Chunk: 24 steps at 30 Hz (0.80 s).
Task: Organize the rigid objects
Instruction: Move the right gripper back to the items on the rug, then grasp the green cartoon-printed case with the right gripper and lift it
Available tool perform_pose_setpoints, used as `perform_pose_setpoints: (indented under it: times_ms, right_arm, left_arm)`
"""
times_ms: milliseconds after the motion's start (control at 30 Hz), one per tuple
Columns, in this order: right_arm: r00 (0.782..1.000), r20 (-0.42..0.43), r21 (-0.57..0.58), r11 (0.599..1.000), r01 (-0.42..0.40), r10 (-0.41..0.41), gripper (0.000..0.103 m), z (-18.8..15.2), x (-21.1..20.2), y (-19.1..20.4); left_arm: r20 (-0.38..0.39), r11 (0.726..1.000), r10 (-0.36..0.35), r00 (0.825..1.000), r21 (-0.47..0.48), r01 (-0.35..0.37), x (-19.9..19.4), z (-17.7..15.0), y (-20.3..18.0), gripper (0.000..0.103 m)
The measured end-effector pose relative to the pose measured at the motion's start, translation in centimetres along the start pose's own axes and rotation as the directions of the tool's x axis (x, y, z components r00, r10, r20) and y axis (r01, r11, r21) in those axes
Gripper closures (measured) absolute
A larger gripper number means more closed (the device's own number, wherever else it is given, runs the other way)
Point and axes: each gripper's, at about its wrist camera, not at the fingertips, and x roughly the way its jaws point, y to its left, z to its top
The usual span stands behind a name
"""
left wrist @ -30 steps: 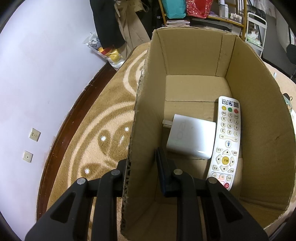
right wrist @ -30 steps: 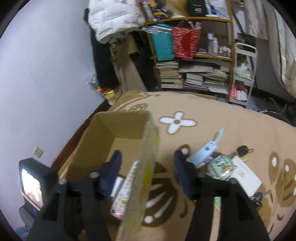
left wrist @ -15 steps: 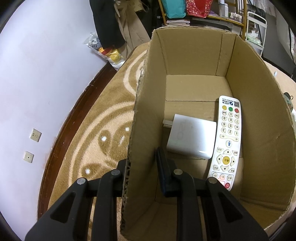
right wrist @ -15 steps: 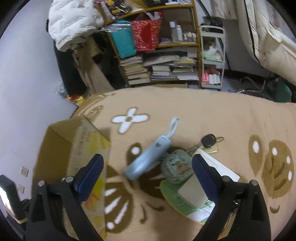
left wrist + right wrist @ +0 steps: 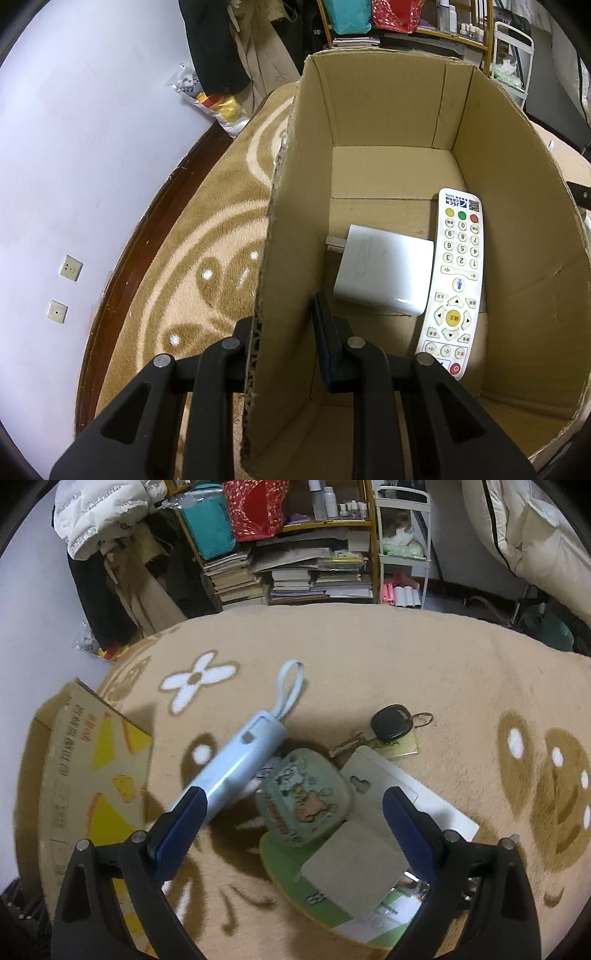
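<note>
Dim indoor light, soft shadows, heavy fisheye warp w/ dark corners.

Two black plastic grippers, left gripper [image 5: 286, 334] and right gripper [image 5: 291, 814], cut-out triangular arms, silver pivot screws, dark blue finger pads [image 5: 181, 821]

A tan, plush carpet [image 5: 369, 657] with brown and white flower patterns carries everything. At nine o'clock stands an open brown cardboard box [image 5: 92, 771]; near centre lie a pale blue cylindrical case with a loop strap [image 5: 236, 760], a green rounded tin [image 5: 306, 797], a black car key [image 5: 391, 723] and flat white cards [image 5: 439, 812].
</note>
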Motion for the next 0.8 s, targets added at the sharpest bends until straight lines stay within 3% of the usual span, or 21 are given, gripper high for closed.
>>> perform_pose_setpoints:
  times_ms: [67, 133, 233, 500, 600, 800]
  right_arm:
    - [1.0, -0.006, -0.009, 1.0, -0.004, 0.004, 0.006, -0.1, 0.5, -0.2]
    - [1.0, -0.005, -0.016, 1.0, -0.004, 0.004, 0.018, -0.2, 0.7, -0.3]
    - [1.0, -0.011, -0.033, 0.999, 0.001, -0.002, 0.023, -0.3, 1.3, -0.2]
    - [0.999, 0.013, -0.128, 0.991, 0.046, -0.045, 0.025, -0.6, 1.8, 1.4]
    - [0.995, 0.02, -0.171, 0.98, 0.101, -0.099, 0.035, -0.8, 1.9, 1.8]
    - [0.996, 0.026, -0.156, 0.984, 0.087, -0.084, 0.035, -0.9, 1.5, 1.5]
  left_arm:
    - [-0.001, 1.0, -0.001, 1.0, -0.001, 0.001, 0.1, 0.0, 0.1, 0.082]
    - [-0.001, 1.0, 0.0, 1.0, -0.001, 0.0, 0.1, -0.1, 0.1, 0.082]
    - [-0.001, 1.0, -0.001, 1.0, -0.001, 0.001, 0.1, -0.1, 0.1, 0.082]
    - [-0.001, 1.0, 0.0, 1.0, -0.002, 0.0, 0.1, -0.1, 0.1, 0.082]
    - [-0.001, 1.0, -0.001, 1.0, -0.001, 0.001, 0.2, -0.1, 0.1, 0.082]
    - [-0.003, 1.0, -0.006, 1.0, -0.001, 0.006, 0.0, -0.1, 0.2, 0.082]
